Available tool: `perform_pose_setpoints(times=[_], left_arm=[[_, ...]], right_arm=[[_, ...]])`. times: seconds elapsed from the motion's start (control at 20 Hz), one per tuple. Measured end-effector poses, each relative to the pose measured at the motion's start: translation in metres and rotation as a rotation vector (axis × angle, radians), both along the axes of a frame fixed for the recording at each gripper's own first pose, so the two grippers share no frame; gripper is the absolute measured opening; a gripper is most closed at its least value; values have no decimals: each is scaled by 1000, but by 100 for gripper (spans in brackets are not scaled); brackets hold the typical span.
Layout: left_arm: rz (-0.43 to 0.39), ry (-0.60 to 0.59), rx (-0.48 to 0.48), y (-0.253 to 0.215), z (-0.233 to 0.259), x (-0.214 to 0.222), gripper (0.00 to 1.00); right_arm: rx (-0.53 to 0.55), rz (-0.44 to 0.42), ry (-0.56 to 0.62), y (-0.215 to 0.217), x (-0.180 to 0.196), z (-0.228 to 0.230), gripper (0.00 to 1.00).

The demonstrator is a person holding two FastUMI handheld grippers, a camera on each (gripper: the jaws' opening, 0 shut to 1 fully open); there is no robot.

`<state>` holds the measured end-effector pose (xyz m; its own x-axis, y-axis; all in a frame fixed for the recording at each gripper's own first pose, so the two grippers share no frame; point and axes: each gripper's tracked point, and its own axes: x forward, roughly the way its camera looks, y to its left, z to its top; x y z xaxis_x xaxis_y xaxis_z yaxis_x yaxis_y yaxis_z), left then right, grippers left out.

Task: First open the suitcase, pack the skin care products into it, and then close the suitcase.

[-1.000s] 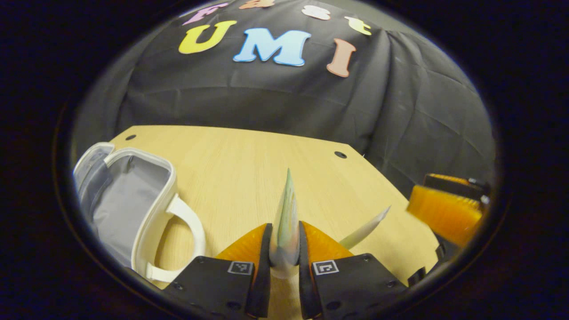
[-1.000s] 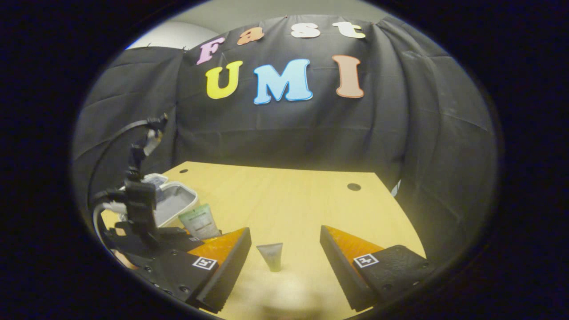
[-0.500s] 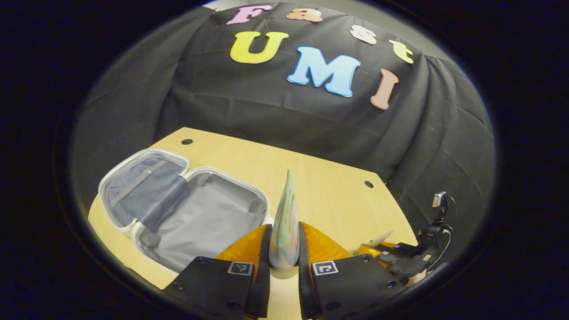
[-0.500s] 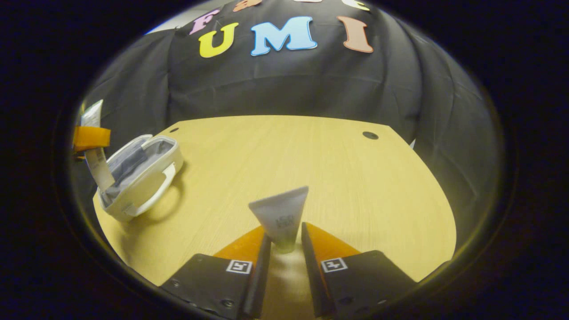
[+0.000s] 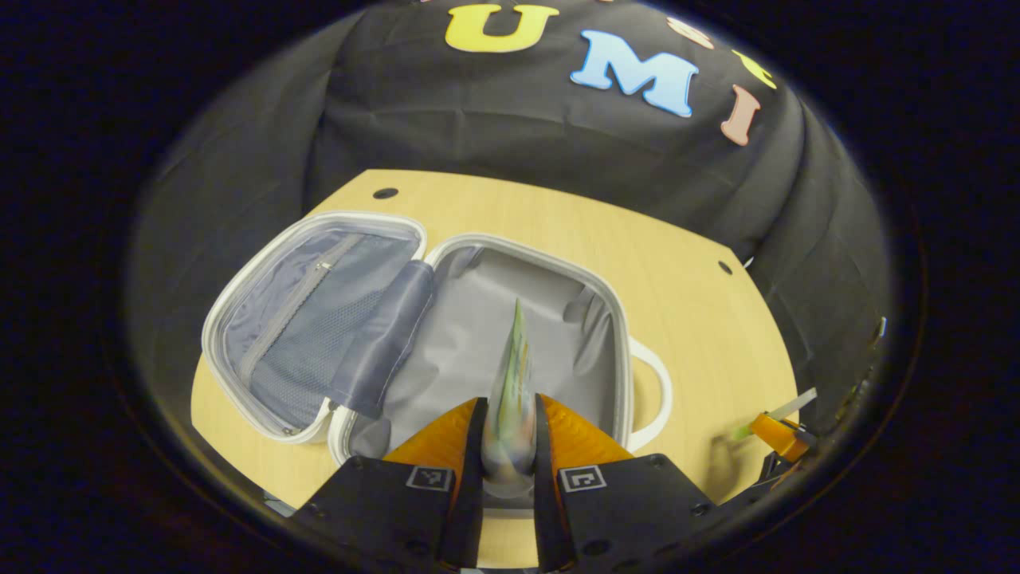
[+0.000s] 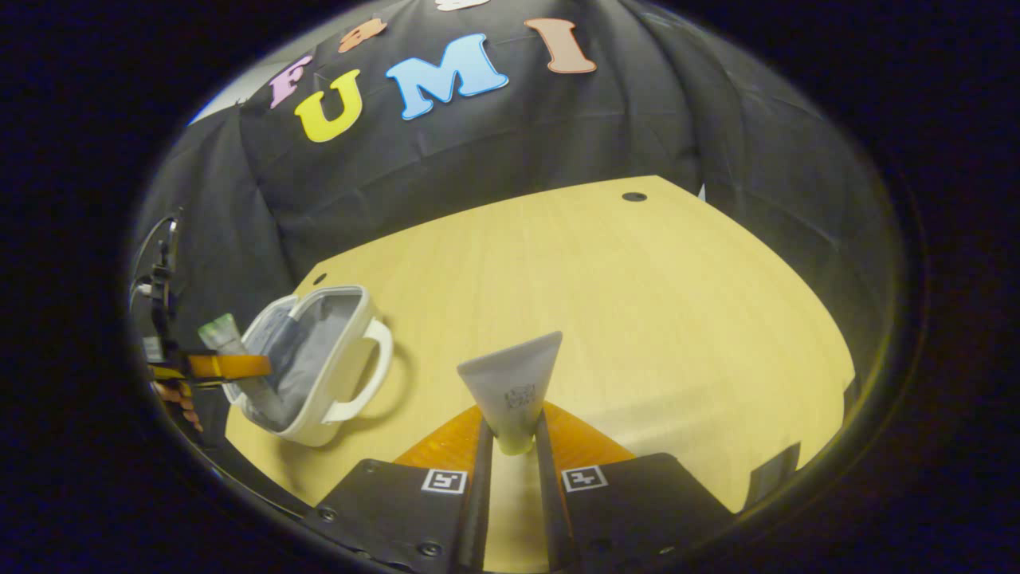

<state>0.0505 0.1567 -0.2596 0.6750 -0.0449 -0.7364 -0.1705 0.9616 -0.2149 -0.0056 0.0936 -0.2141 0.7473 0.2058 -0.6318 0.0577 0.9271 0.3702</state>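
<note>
1. The suitcase (image 5: 494,319) lies open on the bench (image 5: 677,263).
2. The left gripper (image 5: 508,446) pinches a green tube (image 5: 514,383) above the suitcase's grey lining.
3. The right gripper (image 6: 510,446) pinches a grey tube (image 6: 514,383) over bare bench, well apart from the suitcase (image 6: 319,367).

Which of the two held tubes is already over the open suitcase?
The green-striped tube in the left gripper; the grey tube, in the right gripper, is over bare table.

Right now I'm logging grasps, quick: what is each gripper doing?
Left gripper: closed on the green tube, above the open suitcase.
Right gripper: closed on the grey tube.
</note>
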Motion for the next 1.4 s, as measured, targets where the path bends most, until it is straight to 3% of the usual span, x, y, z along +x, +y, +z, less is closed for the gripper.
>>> perform_pose_setpoints(times=[0.15,0.2,0.4,0.5,0.55,0.6,0.8,0.9,1.0,1.15,1.2,1.25,1.3,1.35,1.4], left_arm=[[-99,60,-5,0,-23,10,35],[-126,68,-7,0,-28,13,35],[-180,17,-32,3,-26,19,44],[-158,-43,-39,13,-6,15,62],[-144,-78,-41,22,7,12,65],[-125,-114,-35,33,18,8,81],[-20,-240,3,92,60,-14,86],[41,-270,33,124,74,-29,90],[106,-276,74,159,77,-42,96],[192,-269,106,206,78,-55,91],[217,-266,115,220,80,-60,93],[239,-266,123,234,80,-65,96],[258,-267,128,247,79,-69,93],[277,-268,128,258,78,-70,93],[290,-270,124,269,77,-72,93]], right_arm=[[2,23,18,45,-31,22,24],[9,28,18,59,-36,32,28],[77,52,9,118,-31,70,28],[126,102,1,151,-19,82,28],[139,132,0,167,-13,84,28],[140,161,5,181,-7,83,28],[118,290,36,230,19,69,24],[106,342,94,250,30,52,28],[88,375,142,264,43,34,28],[60,392,172,273,54,15,30],[48,384,147,268,57,19,26],[39,376,117,263,59,24,28],[43,367,90,263,64,30,46],[42,355,67,256,61,39,48],[32,341,43,248,61,47,74]])
